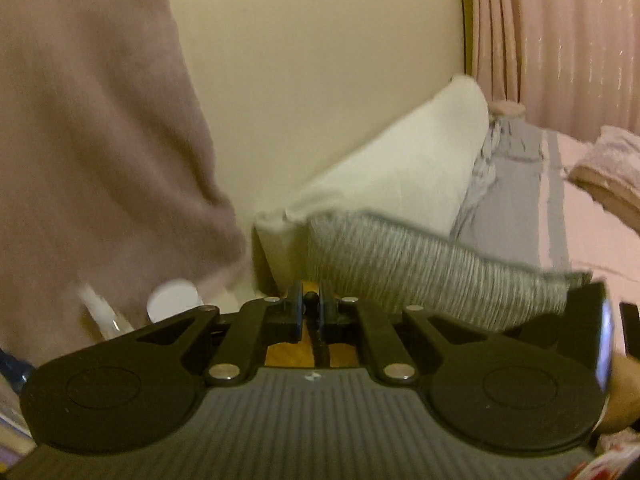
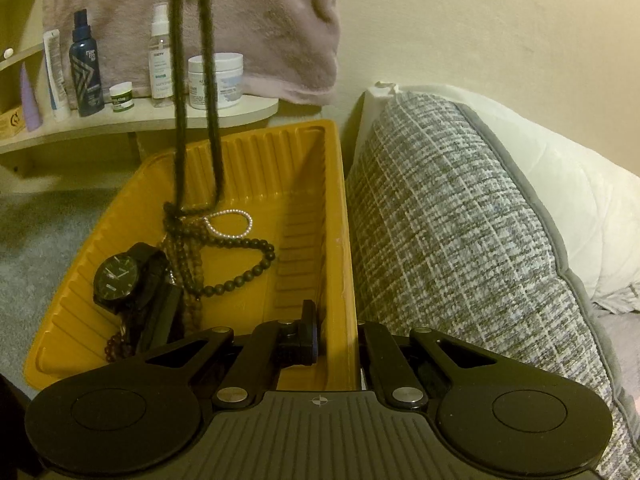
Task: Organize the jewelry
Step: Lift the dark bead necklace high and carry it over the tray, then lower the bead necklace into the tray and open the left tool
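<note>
- Cream wall and grey carpet frame the spot: a yellow tray (image 2: 304, 216) sits on the floor between a low shelf (image 2: 140, 122) of bottles and a tweed cushion (image 2: 460, 240) leaning on a white pillow (image 2: 560, 184).
- Inside the tray, toward its left wall, lies a black watch (image 2: 117, 278); a pearl bracelet (image 2: 232, 224) rests near the middle, touching a tangle of dark bead strands (image 2: 236, 268).
- Two lengths of one dark necklace (image 2: 196, 80) run taut from that tangle up past the top of the right wrist view.
- My left gripper (image 1: 310, 312) is pressed together on a thin dark strand of beads, with the yellow of the tray just below it. Whether it is the same necklace I cannot confirm.
- My right gripper (image 2: 338, 344) straddles the tray's right wall, closed on its rim.
- I judge the beads light, limp and slippery, and likely to snag neighbours where they knot. Pinching a single strand clear of the knot seems best.
- The watch is stiffer; its strap would be the place to hold.
</note>
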`<state>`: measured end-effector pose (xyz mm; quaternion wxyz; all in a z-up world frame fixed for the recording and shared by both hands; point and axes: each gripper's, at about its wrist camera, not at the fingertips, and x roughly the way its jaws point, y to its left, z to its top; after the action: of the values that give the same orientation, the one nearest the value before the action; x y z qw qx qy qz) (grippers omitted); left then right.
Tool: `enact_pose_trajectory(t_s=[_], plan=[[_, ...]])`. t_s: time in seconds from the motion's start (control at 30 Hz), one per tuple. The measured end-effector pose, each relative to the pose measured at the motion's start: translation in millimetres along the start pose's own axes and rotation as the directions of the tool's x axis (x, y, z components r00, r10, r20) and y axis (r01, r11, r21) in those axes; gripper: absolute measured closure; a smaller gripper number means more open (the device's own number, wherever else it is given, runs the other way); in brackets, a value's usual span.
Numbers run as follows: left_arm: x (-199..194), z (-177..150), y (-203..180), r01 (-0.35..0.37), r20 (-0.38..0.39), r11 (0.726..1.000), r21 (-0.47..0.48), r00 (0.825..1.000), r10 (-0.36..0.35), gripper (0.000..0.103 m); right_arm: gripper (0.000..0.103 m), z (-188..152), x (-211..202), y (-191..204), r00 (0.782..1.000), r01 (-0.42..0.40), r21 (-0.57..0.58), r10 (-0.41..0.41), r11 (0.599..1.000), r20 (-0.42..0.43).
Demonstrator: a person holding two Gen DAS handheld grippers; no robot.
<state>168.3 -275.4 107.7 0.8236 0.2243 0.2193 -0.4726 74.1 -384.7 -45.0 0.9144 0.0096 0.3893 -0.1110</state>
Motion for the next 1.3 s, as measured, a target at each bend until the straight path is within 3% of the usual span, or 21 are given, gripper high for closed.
enact_pose_trajectory(t_s=[0.2,0.37,0.43,0.67,0.83,1.3], plan=[[22.0,-32.6,5.6,0.008,-0.097,0.999,-0.051,0.995,-0.013,0.096,0.099,0.1,2.1,-0.6,1.0,0.001,0.003,-0.001,1.0,-0.005],[24.3,-43.3,12.9,0.012,-0.118,0.997,-0.075,0.993,-0.021,0.095,0.098,0.1,3.4,-0.8,1.0,0.002,0.006,-0.002,1.0,-0.009],[22.5,-43.7,14.4,0.008,-0.115,0.997,-0.078,0.993,-0.017,0.075,0.098,-0.2,3.3,-0.6,1.0,0.002,0.007,-0.002,1.0,-0.008],[-6.8,-56.3,30.5,-0.072,-0.066,0.986,-0.151,0.996,0.063,0.071,0.098,-2.4,5.4,-4.0,1.0,-0.011,0.021,0.011,1.0,-0.012],[-34.2,-82.4,39.0,-0.154,-0.053,0.96,-0.233,0.988,0.146,0.068,0.099,-4.8,9.9,-12.8,0.998,-0.049,0.037,0.05,0.998,-0.026],[-62.4,-163.6,39.5,-0.283,-0.143,0.851,-0.442,0.959,0.244,0.063,0.097,-7.4,36.1,-46.1,0.984,-0.16,0.158,0.17,0.974,-0.049]])
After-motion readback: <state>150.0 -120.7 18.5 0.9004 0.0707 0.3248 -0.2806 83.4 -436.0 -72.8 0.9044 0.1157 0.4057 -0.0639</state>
